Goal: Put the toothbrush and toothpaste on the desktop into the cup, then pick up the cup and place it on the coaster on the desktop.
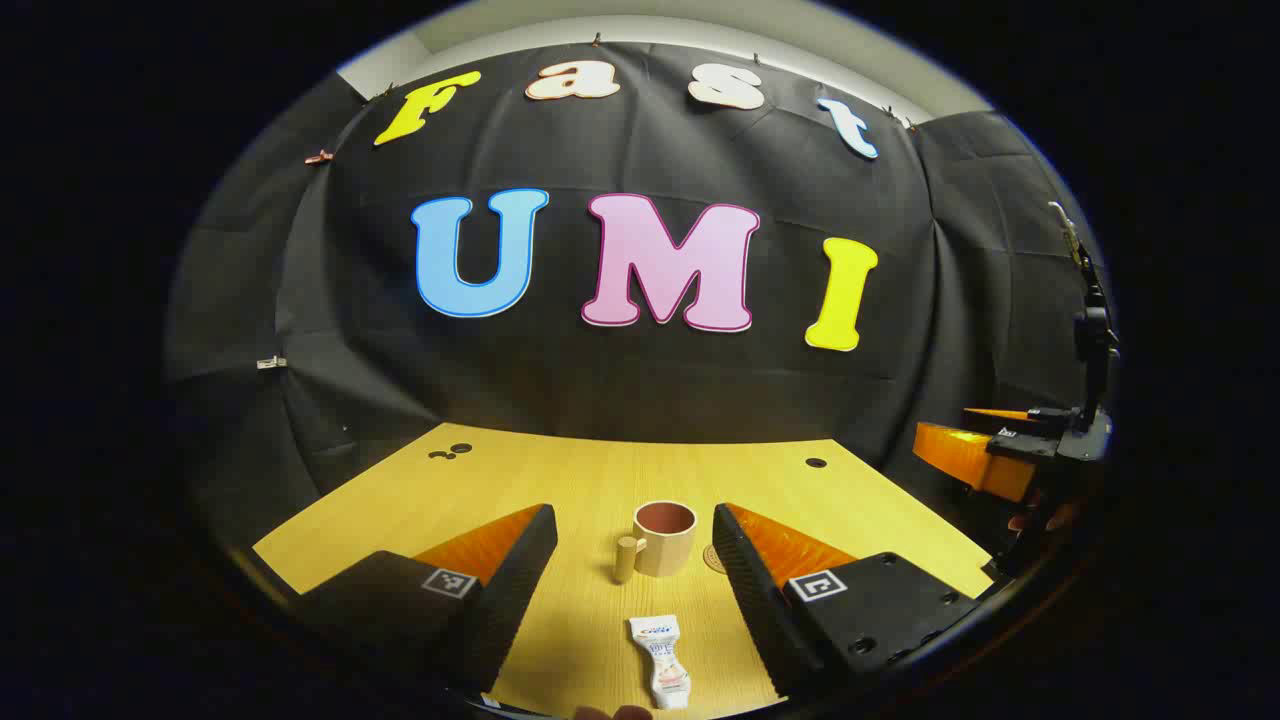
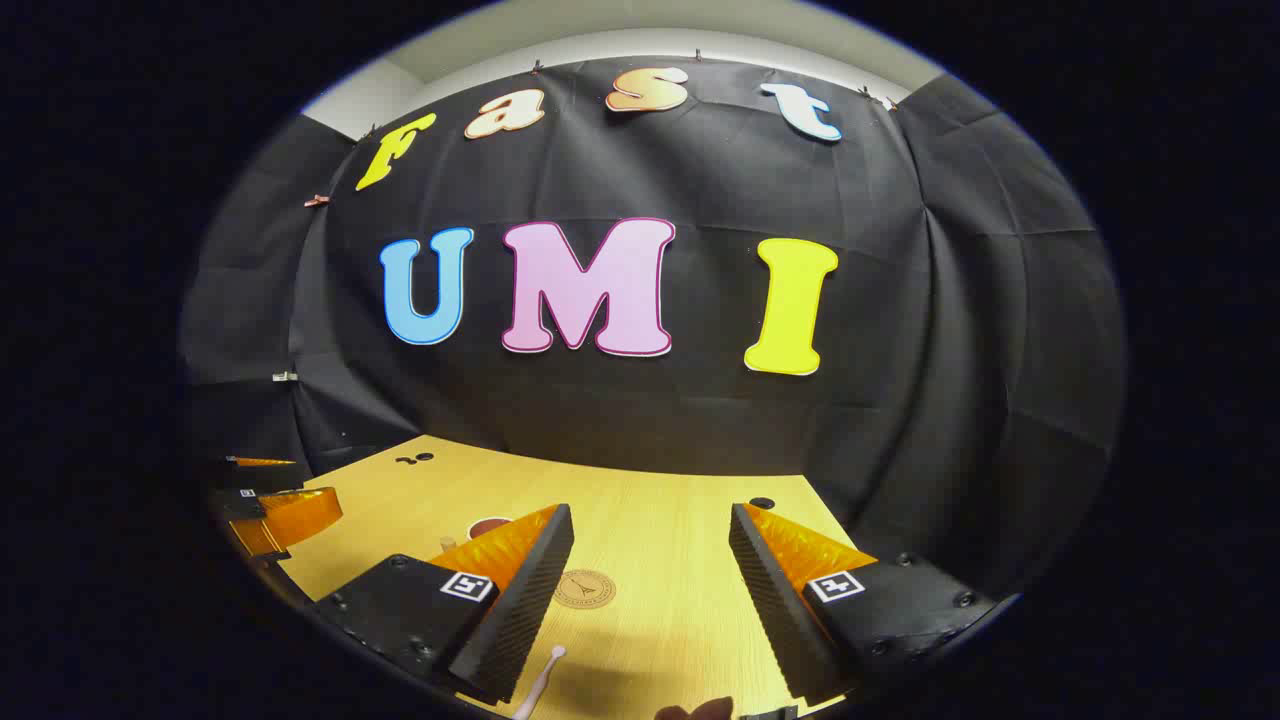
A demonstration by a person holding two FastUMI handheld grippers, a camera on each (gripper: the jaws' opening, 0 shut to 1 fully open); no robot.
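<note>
Left tool [image 1: 632, 560] is hovering with its jaws apart above the toothpaste tube [image 1: 661, 660], which is lying flat on the bench [image 1: 560, 480] just before the cup [image 1: 664, 538]. Right tool [image 2: 650, 590], jaws likewise spread, is facing the coaster [image 2: 585, 588], toothbrush [image 2: 540, 680] near its left finger. Judgement: lowering squarely across the tube's width should be giving the surest grip.

A yellow wooden desktop [image 1: 600, 480] with small dark holes [image 1: 816, 463].

The left gripper [image 1: 635, 560] has two black wedge fingers [image 1: 520, 580] with ribbed inner pads and orange translucent tops. Each finger base carries a small white square marker with a black pattern, and the base at 4 o'clock shows round screw holes. The right gripper [image 2: 650, 575] has the same build: black ribbed fingers [image 2: 525, 590], orange tops, square markers, dark screws on the bases. In the left gripper view, at 3 o'clock, it appears with an orange body, black parts and a thin upright rod.
</note>
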